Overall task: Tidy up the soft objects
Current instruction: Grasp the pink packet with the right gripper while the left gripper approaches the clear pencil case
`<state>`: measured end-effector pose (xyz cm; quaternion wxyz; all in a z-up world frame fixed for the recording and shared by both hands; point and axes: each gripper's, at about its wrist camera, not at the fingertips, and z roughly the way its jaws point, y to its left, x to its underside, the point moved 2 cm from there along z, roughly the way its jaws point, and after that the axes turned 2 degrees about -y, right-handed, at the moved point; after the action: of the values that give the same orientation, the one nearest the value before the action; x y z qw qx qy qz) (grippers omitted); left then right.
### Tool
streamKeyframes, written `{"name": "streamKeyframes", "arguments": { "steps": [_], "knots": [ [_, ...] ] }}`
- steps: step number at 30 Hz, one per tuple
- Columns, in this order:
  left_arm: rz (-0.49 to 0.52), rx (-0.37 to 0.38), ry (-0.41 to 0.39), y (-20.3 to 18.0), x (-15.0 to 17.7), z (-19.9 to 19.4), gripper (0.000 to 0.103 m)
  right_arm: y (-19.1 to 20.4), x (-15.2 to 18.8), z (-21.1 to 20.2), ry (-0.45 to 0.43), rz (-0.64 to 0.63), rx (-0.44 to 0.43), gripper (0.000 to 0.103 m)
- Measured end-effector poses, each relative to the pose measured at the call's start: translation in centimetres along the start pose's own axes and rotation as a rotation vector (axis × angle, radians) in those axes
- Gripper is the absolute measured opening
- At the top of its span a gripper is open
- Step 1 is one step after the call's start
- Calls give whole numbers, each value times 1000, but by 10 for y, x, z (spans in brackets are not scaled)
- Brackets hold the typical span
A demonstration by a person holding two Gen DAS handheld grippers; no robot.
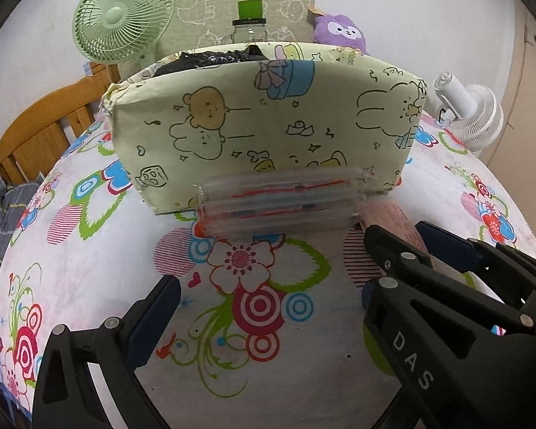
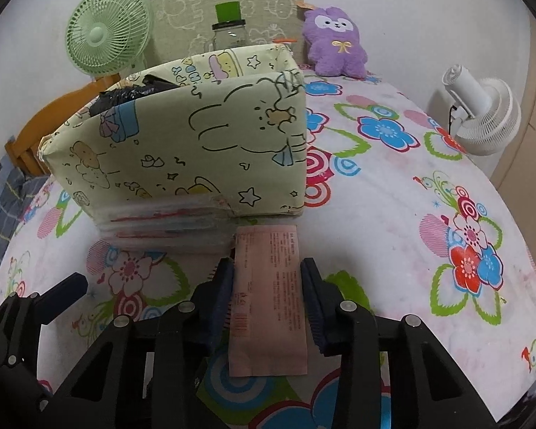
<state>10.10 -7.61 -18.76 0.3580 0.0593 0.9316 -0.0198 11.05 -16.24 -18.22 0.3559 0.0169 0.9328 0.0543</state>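
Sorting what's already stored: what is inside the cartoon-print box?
Over the box rim only a crumpled black bag shows, at the left end. The walls hide whatever lies deeper or to the right.

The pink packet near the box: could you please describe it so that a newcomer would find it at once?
Find the pale green cartoon-print box on the flowered bedsheet. At its near right corner a flat pink packet lies between the right gripper's fingers. Unlike the clear pouches beside it, it is opaque, with small print.
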Motion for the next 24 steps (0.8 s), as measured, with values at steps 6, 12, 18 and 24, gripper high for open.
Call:
{"name": "streamKeyframes", "arguments": {
  "steps": [6, 12, 18, 24],
  "knots": [
    [10, -2, 1, -4, -6, 1, 102, -8, -2, -2, 4, 31, -3, 41],
    [0, -18, -8, -4, -17, 3, 102, -17, -9, -7, -7, 61, 6, 41],
    [-17, -20, -2, -4, -28, 9, 102, -22, -21, -11, -26, 69, 20, 41],
    [-8, -27, 11, -6, -33, 16, 102, -26, -25, -7, -16, 87, 33, 41]
  ]
}}
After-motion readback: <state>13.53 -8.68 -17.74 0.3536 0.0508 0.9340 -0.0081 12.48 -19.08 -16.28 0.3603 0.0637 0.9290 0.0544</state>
